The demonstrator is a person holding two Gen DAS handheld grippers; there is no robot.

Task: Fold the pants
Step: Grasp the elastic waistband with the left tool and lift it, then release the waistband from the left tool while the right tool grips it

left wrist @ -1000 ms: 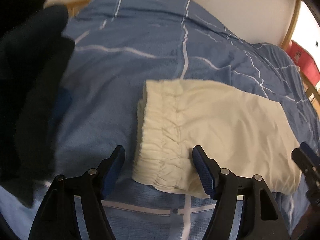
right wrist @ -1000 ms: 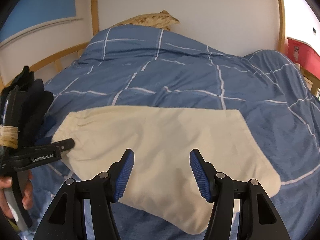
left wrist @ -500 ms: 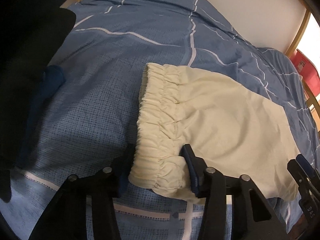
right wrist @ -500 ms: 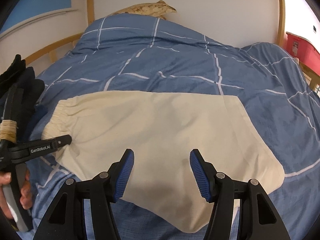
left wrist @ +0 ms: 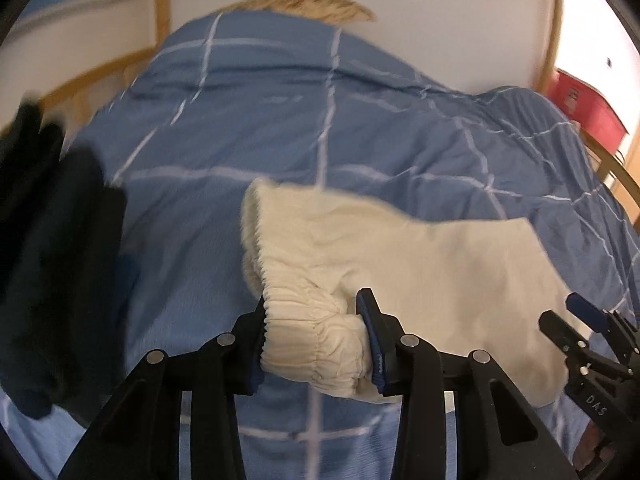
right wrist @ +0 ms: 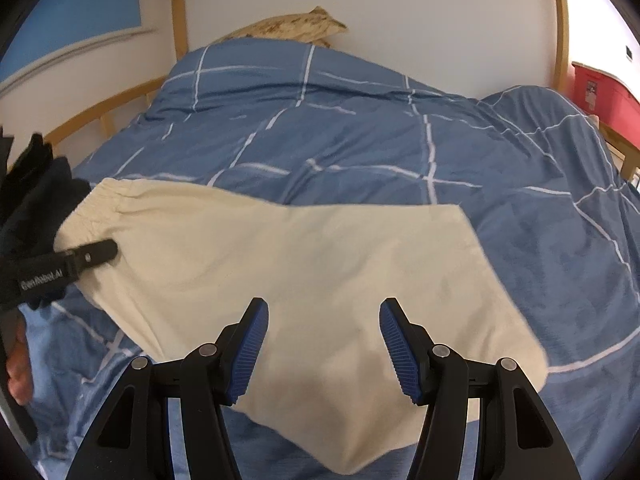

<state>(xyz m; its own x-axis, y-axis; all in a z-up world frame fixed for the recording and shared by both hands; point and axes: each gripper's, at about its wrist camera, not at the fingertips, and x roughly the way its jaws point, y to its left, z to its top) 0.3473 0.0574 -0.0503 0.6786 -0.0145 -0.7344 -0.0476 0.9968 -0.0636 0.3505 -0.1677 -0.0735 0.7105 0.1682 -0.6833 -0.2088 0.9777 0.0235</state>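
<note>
The cream pants are lying folded on a bed, over a blue checked duvet with white grid lines. The elastic waistband is sitting at the left end of the garment. The left tool is pinching that waistband between its two blue-padded fingers, and the gathered fabric is bunching up and lifting off the duvet at the grip. In the right wrist view, the left tool is appearing at the left edge, its black tip lying against the waistband end.

The right tool is hovering over the near edge of the pants, its fingers spread wide with cream fabric showing between them; contact with the cloth cannot be confirmed. In the left wrist view it is showing at the far right, just beside the garment's right end.

A dark garment is lying at the left side. A red box is standing at the right, beyond the bed. A wooden bed frame is running along the wall.
</note>
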